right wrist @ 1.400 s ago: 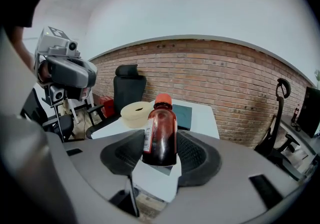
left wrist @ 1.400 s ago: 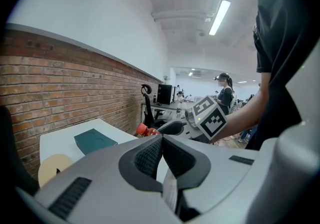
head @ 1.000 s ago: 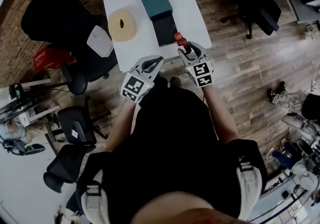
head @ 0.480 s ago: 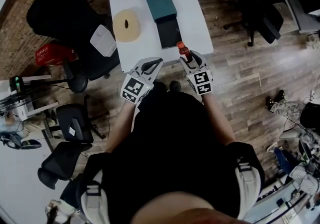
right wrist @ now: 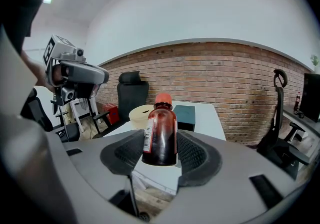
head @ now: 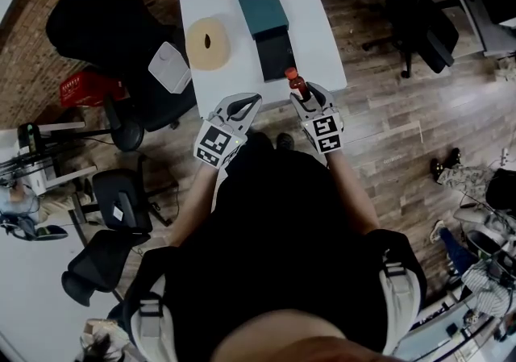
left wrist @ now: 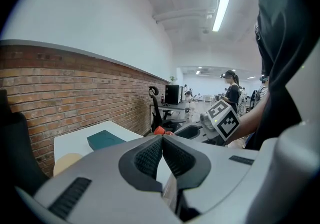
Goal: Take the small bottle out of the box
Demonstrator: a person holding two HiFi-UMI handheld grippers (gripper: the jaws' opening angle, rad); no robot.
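A small brown bottle (right wrist: 160, 133) with a red cap stands upright between the jaws of my right gripper (right wrist: 160, 144), which is shut on it. In the head view the bottle (head: 296, 84) and right gripper (head: 303, 94) hang over the near edge of the white table (head: 318, 30). Just beyond them lies the open dark box (head: 276, 54), with its teal lid (head: 260, 6) behind it. My left gripper (head: 250, 100) hovers at the table's near edge, left of the bottle. Its jaws are shut and hold nothing (left wrist: 162, 140).
A beige roll (head: 208, 43) lies on the table left of the box. A black office chair (head: 105, 30) with a white item (head: 169, 66) stands left of the table, near a red crate (head: 81, 88). Another chair (head: 411, 6) stands to the right on the wooden floor.
Both grippers and the bottle keep their places. Only the head view has shifted slightly.
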